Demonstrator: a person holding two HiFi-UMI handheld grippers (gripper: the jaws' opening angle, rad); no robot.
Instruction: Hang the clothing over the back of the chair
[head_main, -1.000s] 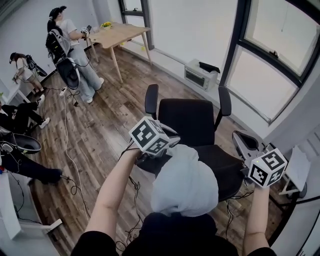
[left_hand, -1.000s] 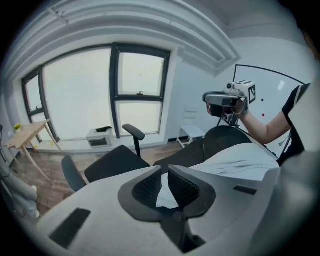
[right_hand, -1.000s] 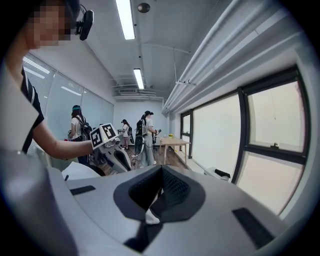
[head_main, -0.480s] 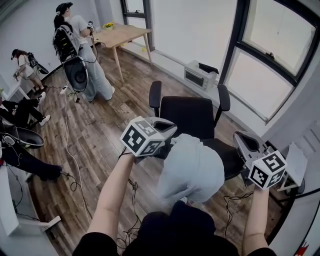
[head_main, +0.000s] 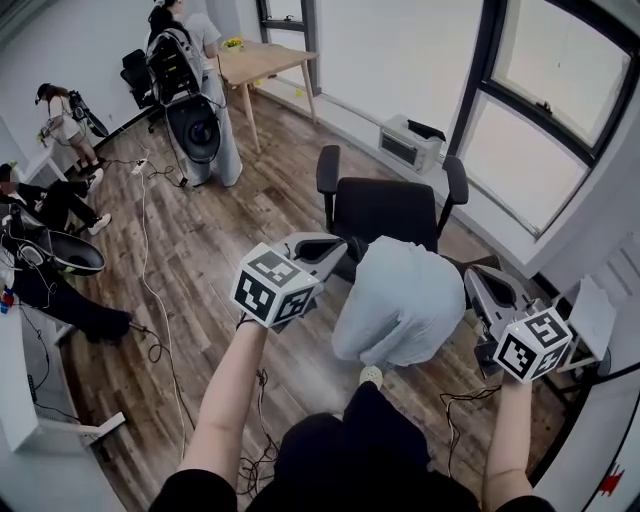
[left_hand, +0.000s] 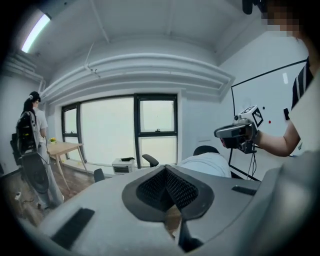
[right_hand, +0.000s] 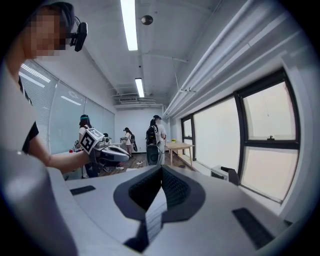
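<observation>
Pale grey garment (head_main: 400, 305) already draped over back of black office chair (head_main: 385, 205) — hang step looks done. Left gripper (head_main: 338, 248) and right gripper (head_main: 478, 285) flank it, both closed tight, holding nothing. Next: prob. just check drape — regrasp only if slipping.

The wooden floor (head_main: 270, 215) carries a black office chair (head_main: 385, 212) with a pale garment (head_main: 400, 300) draped over its back. Cables (head_main: 150, 300) trail along the floor's left side. A white appliance (head_main: 410, 143) sits at the window edge, and a table (head_main: 262, 62) stands beyond it.
</observation>
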